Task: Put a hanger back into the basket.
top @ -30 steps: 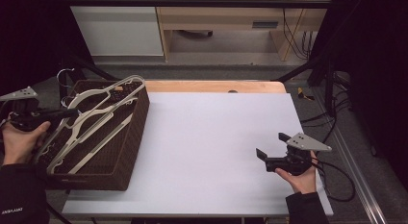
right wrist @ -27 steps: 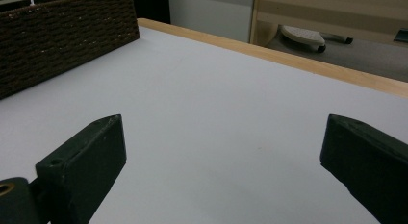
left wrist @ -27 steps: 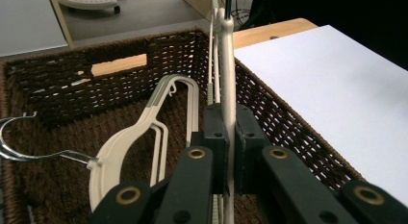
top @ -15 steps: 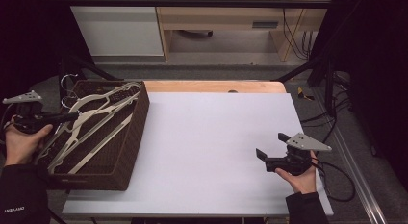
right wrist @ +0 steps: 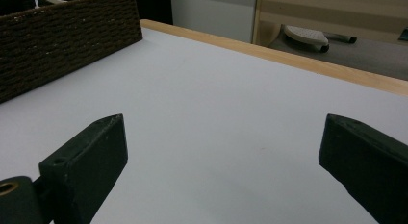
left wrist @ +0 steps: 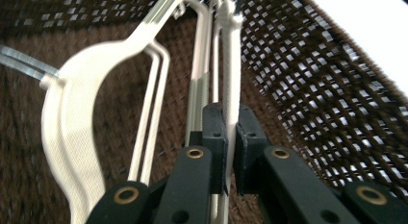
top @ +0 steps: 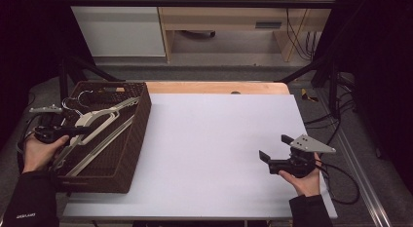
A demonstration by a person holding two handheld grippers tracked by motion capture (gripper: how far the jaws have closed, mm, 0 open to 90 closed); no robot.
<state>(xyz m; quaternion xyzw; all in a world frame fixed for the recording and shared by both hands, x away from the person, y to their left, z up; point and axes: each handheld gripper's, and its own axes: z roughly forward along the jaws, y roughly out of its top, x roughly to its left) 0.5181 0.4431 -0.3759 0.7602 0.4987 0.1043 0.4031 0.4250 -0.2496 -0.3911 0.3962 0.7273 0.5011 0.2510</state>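
Note:
Several cream-white hangers (top: 97, 121) lie in a dark wicker basket (top: 139, 134) at the table's left. My left gripper (top: 80, 131) reaches into the basket from the left and is shut on one hanger. In the left gripper view the black pads clamp the thin edge of that hanger (left wrist: 230, 65), and the gripper (left wrist: 230, 132) points along the basket floor. A broad-shouldered hanger (left wrist: 72, 118) lies to its left. My right gripper (top: 275, 148) rests low over the white table at the right, open with nothing between its jaws (right wrist: 221, 156).
The white table top (top: 214, 139) spreads between the basket and the right hand. A wooden strip (top: 219, 87) runs along its far edge. Cables (top: 336, 183) trail off the right edge. The basket's wall (right wrist: 62, 36) stands far left in the right gripper view.
My left gripper has sunk lower, with the hanger still clamped, and the hangers now sit deeper in the basket. The right hand has stayed in place.

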